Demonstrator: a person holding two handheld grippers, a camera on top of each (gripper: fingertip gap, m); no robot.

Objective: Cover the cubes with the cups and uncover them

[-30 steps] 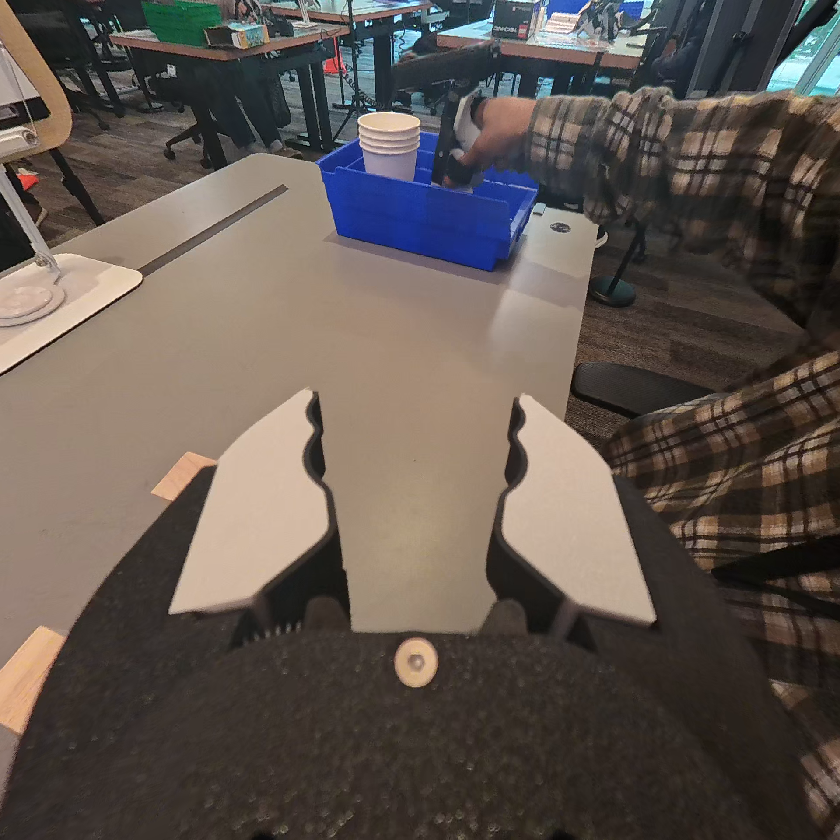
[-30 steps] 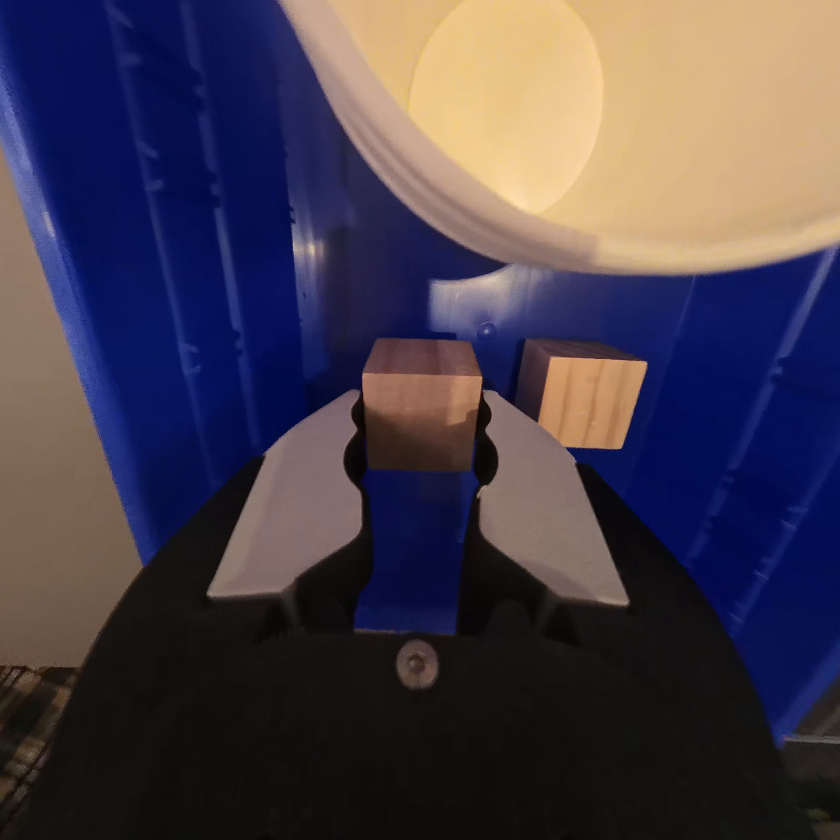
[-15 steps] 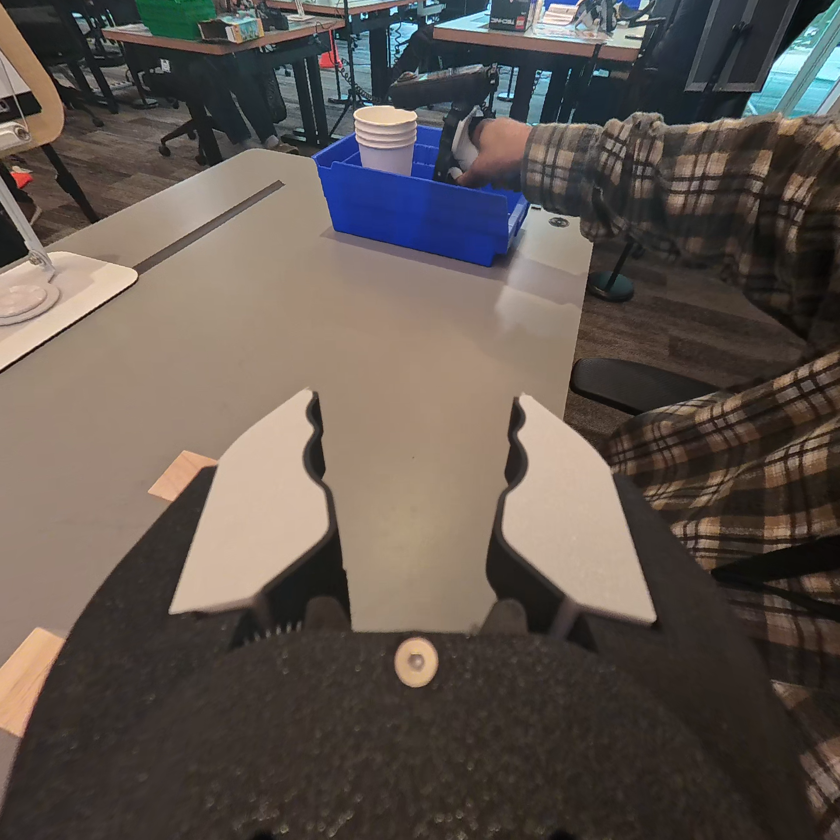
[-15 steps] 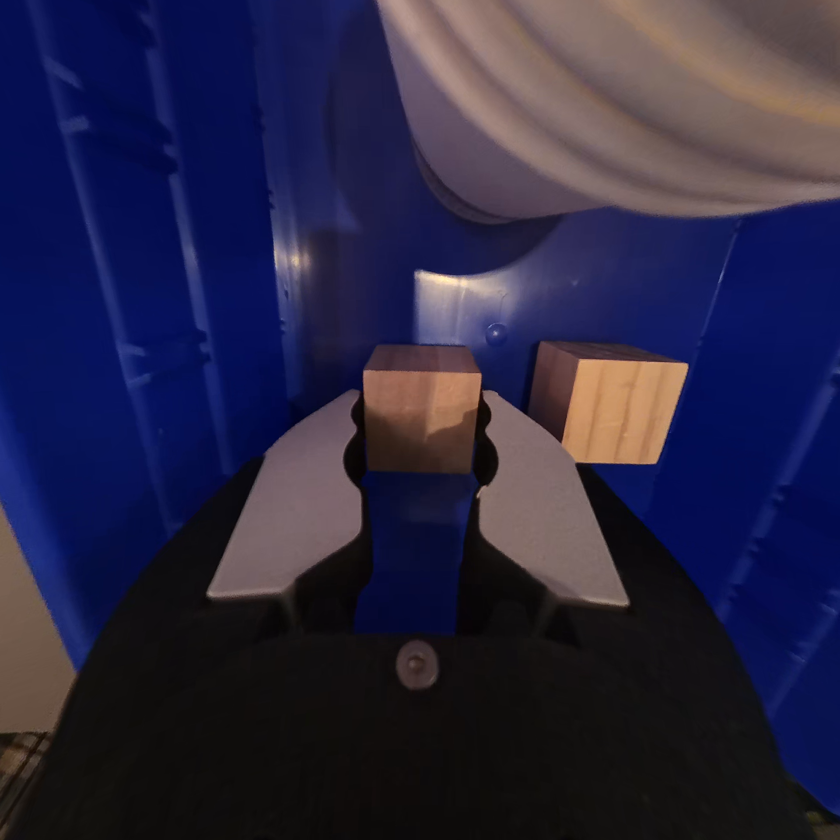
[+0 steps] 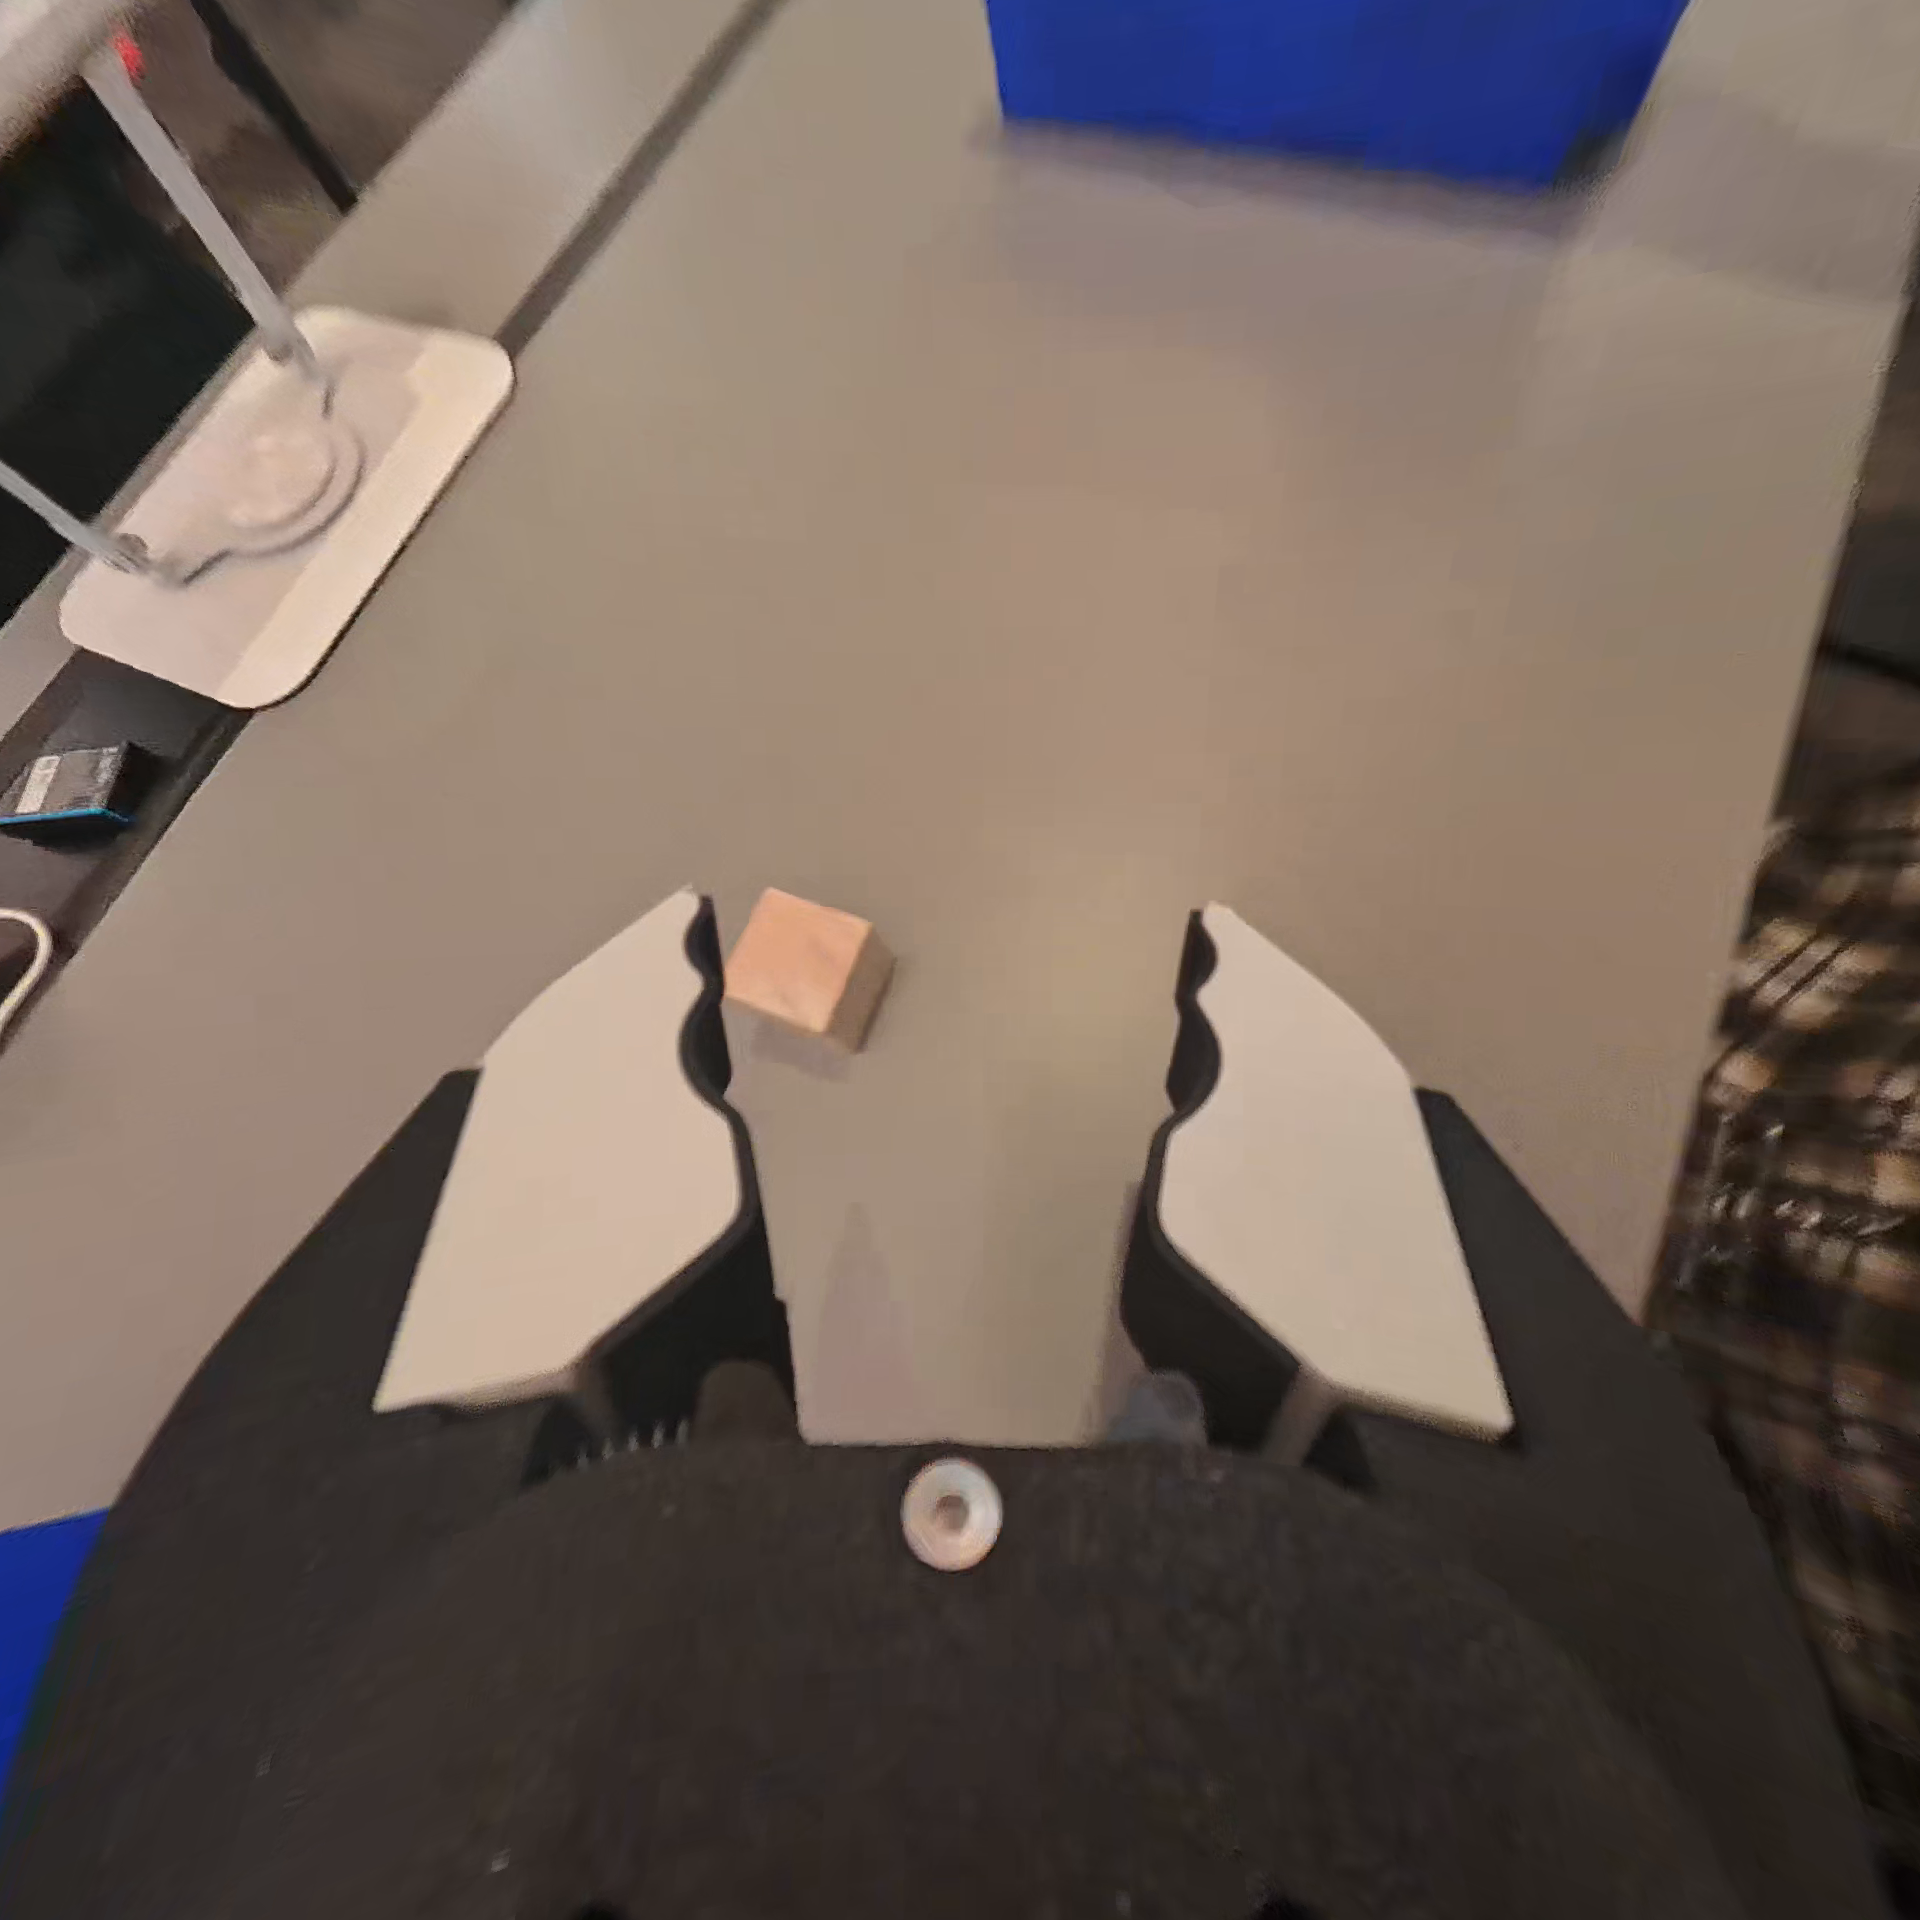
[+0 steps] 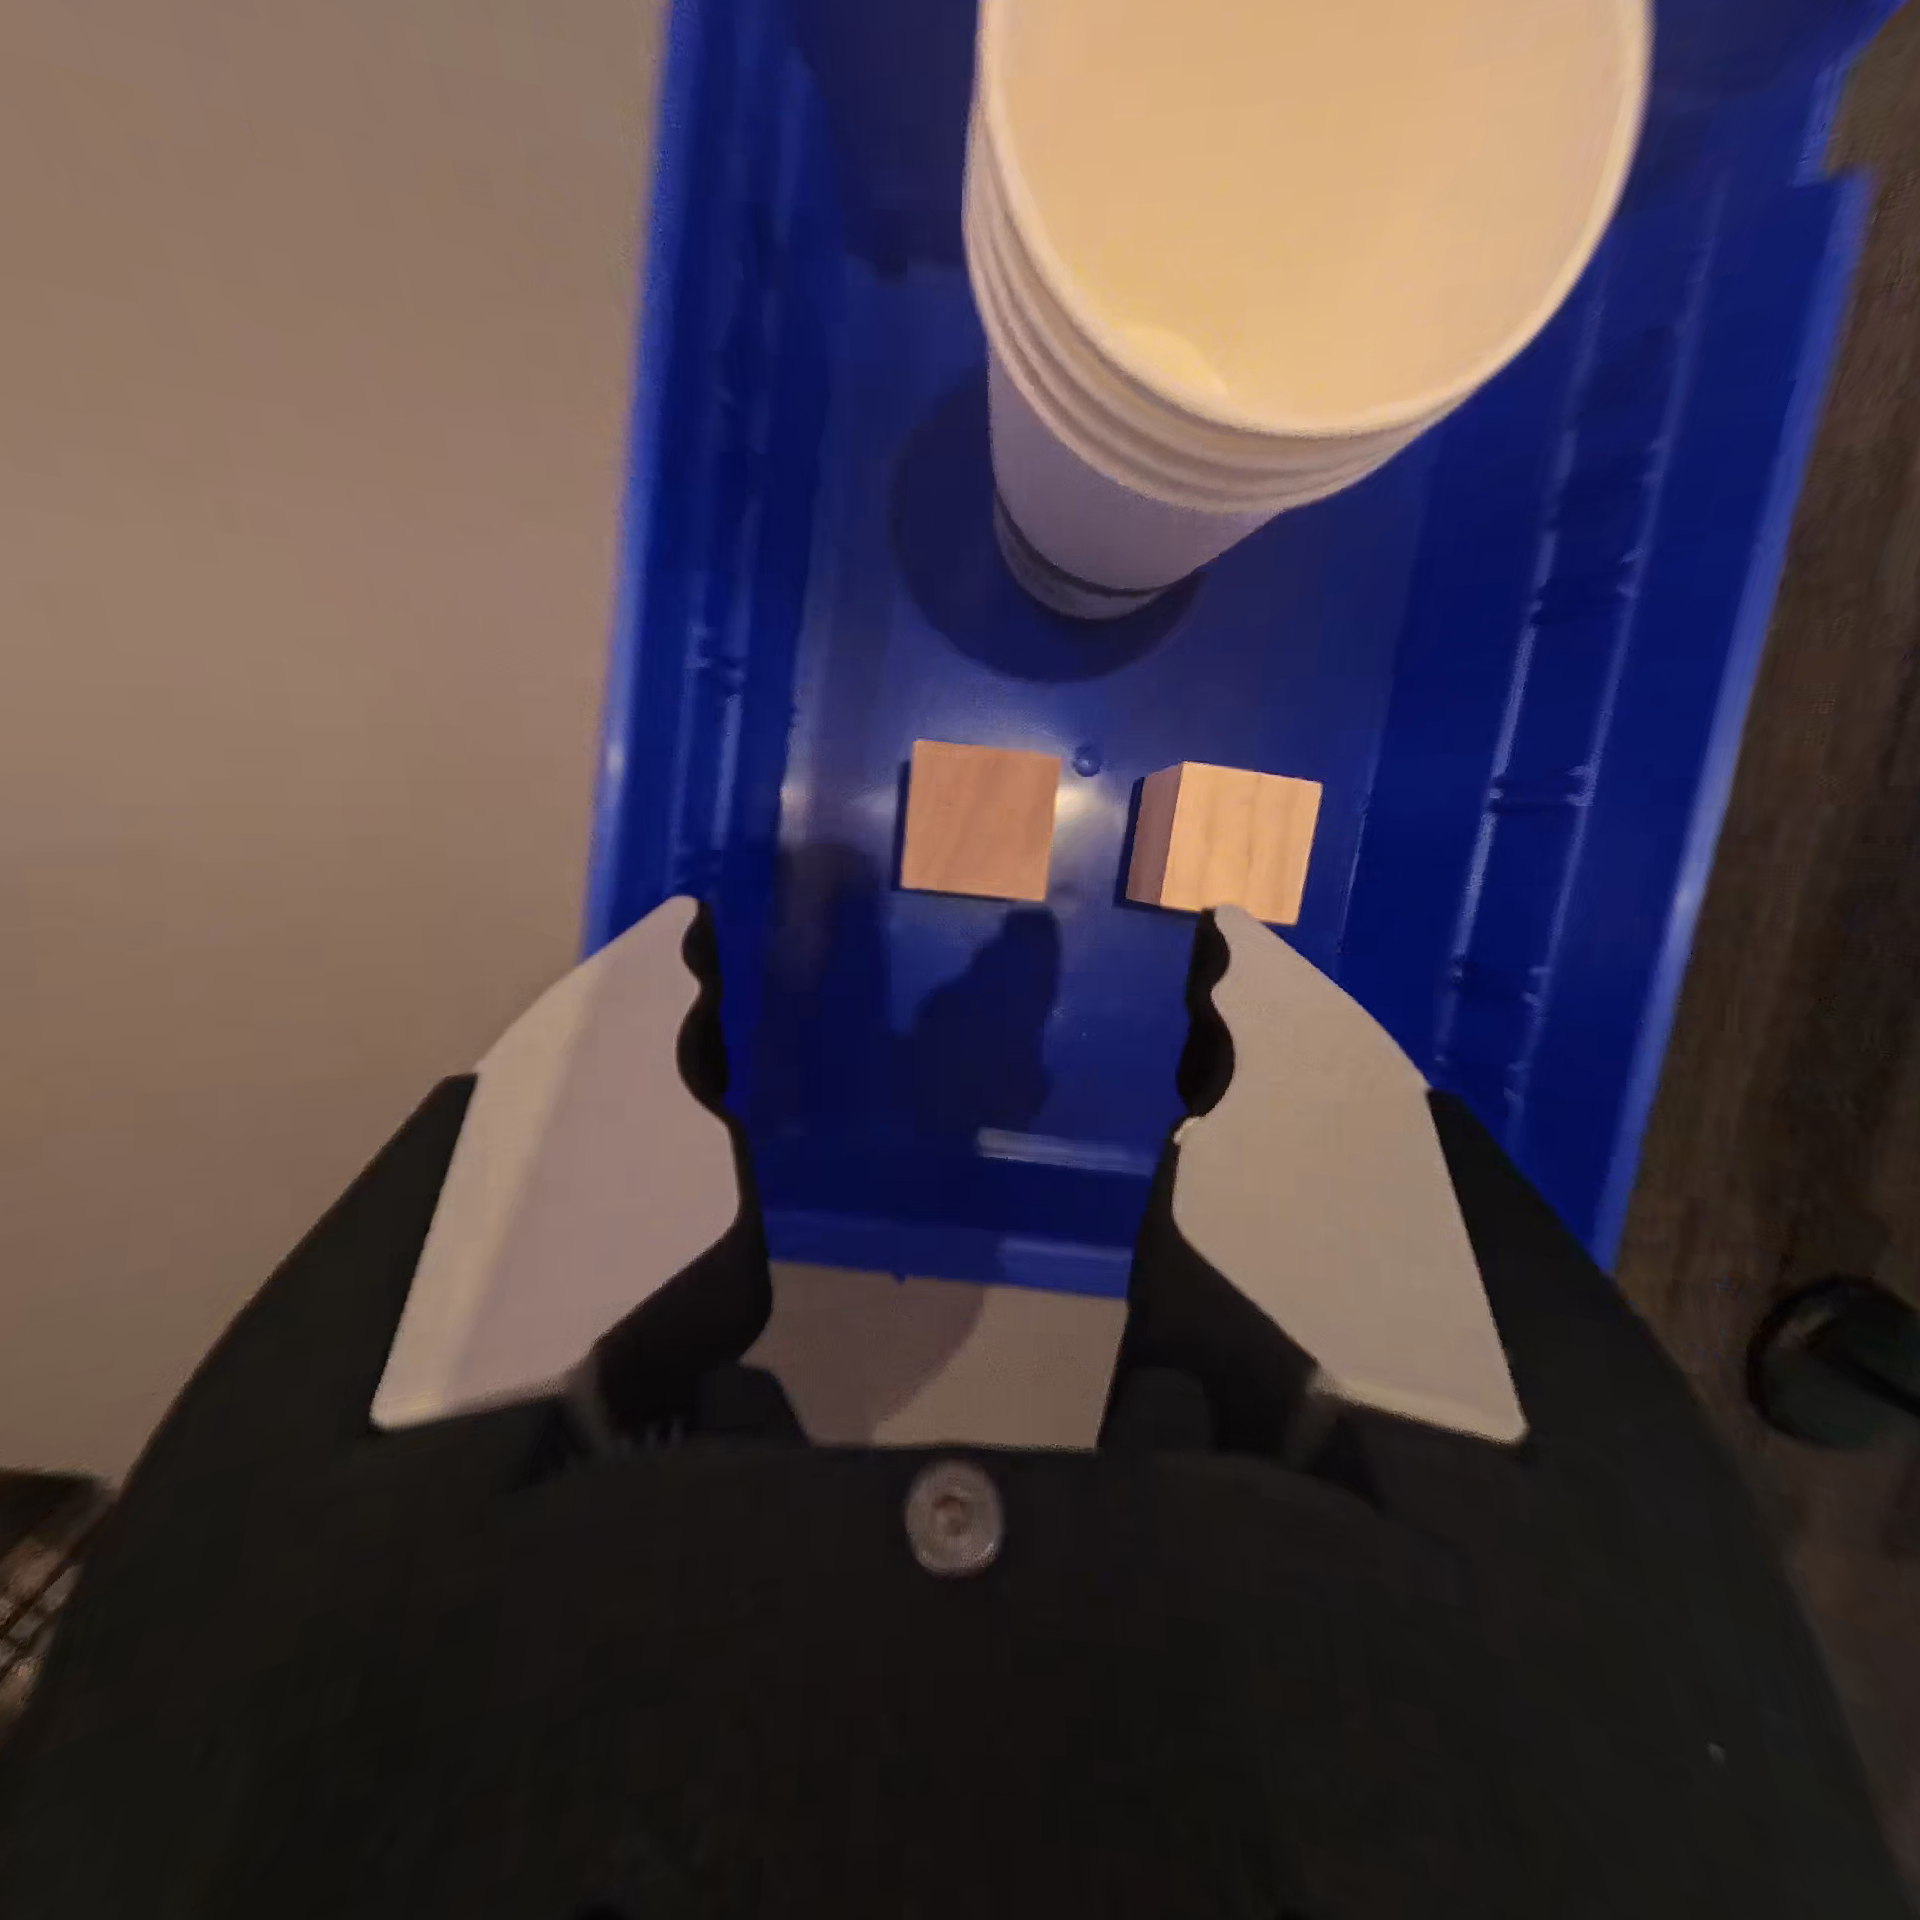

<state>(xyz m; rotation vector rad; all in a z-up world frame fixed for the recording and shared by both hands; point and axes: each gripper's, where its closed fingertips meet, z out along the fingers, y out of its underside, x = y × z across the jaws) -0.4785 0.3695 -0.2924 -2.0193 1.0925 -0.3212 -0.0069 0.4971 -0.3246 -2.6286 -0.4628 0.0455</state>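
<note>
My left gripper point(image 5: 945, 977) is open above the grey table point(image 5: 1039, 520). A wooden cube point(image 5: 805, 968) lies on the table close to my left finger point(image 5: 582, 1143); the pads do not press on it. My right gripper point(image 6: 951, 987) is open and empty above the blue bin point(image 6: 1538, 727). Two wooden cubes point(image 6: 979, 819) point(image 6: 1231, 840) lie side by side on the bin's floor, beyond my fingertips. A stack of white paper cups point(image 6: 1247, 291) stands upright in the bin behind them.
A white lamp base point(image 5: 281, 499) sits at the table's left edge, with a dark box point(image 5: 68, 795) lower down beside it. The blue bin point(image 5: 1320, 83) shows at the table's far end. A plaid sleeve point(image 5: 1818, 1195) is at the right edge.
My right gripper let go of the cube in the bin, opened wide and drew back upward. My left gripper tilted down and moved over a cube on the table.
</note>
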